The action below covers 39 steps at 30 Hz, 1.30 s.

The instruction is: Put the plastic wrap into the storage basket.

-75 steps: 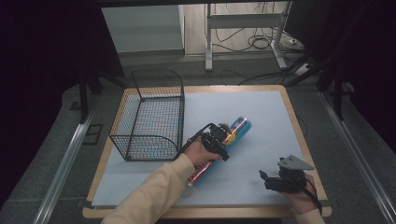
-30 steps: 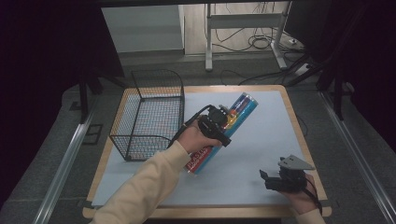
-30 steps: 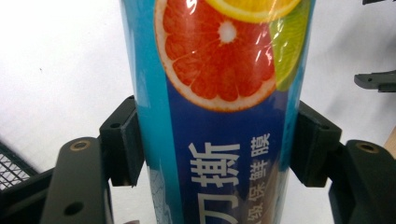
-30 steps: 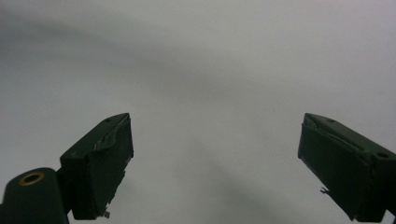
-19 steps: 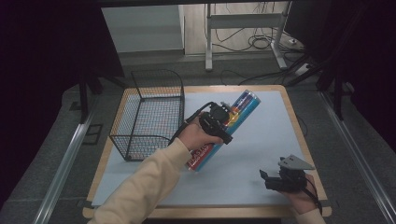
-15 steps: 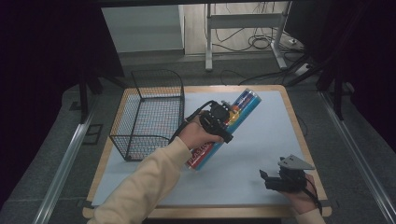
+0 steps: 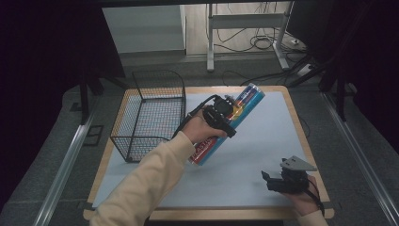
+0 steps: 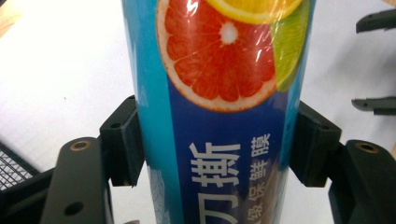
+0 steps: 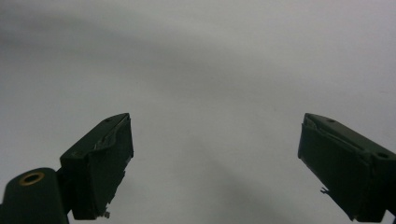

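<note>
Basket [image 7: 149, 114] (wire, empty) stands just beside the left hand-held gripper [image 7: 225, 114].

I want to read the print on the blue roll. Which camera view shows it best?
The left gripper view: the blue roll is close, with its fruit picture and characters sharp, between the left hand-held gripper jaws. The high view gives the whole roll, print too small.

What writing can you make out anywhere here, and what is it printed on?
"撕" in large white characters on the blue roll clamped in the left gripper; the character below it is cut off.
"保鲜膜" in smaller white characters beside it; a further character below is too dim to read.
White lettering on the roll's red end in the high view is too small to read.
</note>
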{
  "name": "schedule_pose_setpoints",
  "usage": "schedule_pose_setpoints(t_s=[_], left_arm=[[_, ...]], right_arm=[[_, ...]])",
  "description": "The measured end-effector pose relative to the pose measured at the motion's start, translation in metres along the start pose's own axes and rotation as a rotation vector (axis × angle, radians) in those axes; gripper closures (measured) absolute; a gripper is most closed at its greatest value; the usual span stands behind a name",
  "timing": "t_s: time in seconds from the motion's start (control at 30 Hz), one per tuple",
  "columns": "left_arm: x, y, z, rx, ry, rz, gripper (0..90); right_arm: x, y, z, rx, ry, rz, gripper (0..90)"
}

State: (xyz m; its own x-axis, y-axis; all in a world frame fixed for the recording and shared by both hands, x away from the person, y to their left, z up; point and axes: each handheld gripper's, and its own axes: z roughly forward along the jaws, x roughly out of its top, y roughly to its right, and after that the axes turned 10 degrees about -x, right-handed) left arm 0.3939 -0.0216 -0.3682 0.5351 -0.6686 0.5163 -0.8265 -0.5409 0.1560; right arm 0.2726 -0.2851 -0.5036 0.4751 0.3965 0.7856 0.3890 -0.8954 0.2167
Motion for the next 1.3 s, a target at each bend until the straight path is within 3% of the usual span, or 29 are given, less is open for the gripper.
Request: schedule_pose_setpoints(t_s=[0.3, 0.73, 1.3], left_arm=[[0.016, -0.007, -0.003, 0.018, -0.012, 0.012, 31.7], [0.033, -0.019, -0.014, 0.047, 0.012, 0.006, 31.8], [0.043, -0.041, -0.034, 0.096, 0.015, 0.005, 31.8]], right_arm=[[0.0, 0.001, 0.0, 0.002, -0.001, 0.006, 10.7], [0.0, 0.001, 0.001, 0.003, 0.001, 0.004, 10.7], [-0.001, 0.003, 0.001, 0.002, 0.0, 0.007, 10.7]])
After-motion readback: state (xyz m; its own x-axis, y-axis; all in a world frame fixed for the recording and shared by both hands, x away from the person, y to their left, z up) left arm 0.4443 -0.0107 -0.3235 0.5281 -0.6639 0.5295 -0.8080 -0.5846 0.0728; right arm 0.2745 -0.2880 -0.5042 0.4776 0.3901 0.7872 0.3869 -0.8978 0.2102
